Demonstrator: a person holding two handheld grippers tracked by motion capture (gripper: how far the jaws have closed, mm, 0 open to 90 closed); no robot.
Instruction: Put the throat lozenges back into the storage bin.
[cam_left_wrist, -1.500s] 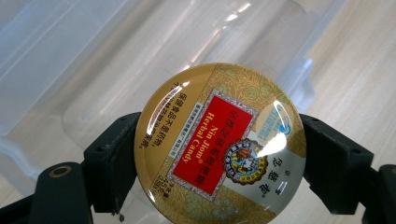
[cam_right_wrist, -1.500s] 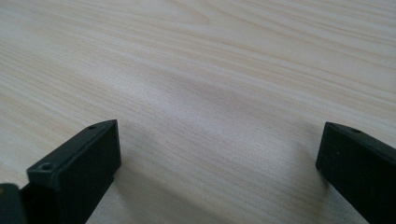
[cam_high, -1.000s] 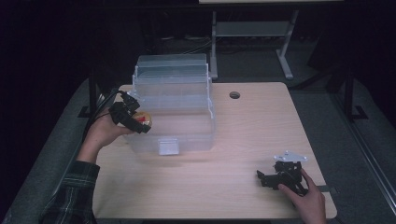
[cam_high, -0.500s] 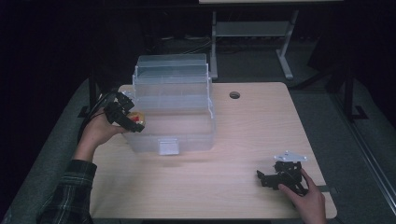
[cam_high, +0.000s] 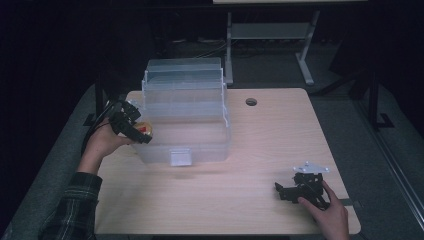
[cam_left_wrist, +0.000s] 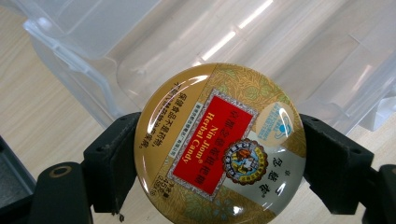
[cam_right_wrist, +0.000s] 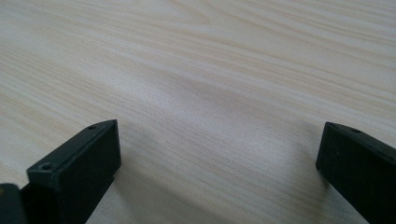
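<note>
High view: at the left of the frame the left gripper (cam_high: 136, 131) clamps a round gold candy tin with a red label (cam_high: 144, 128) just at the left wall of the clear plastic storage box (cam_high: 200, 145), whose lid stands open. The box cavity lies to the tin's right, so this hand is far nearer. At lower right the right gripper (cam_high: 287, 191) rests on the pale wooden table (cam_high: 260, 150).

Left gripper view: the tin (cam_left_wrist: 219, 144) fills the centre, face toward the camera, gripped edge to edge, with no long axis; the box (cam_left_wrist: 261, 51) spans the top.

Right gripper view: jaws wide, empty, over the table (cam_right_wrist: 215, 70).
</note>
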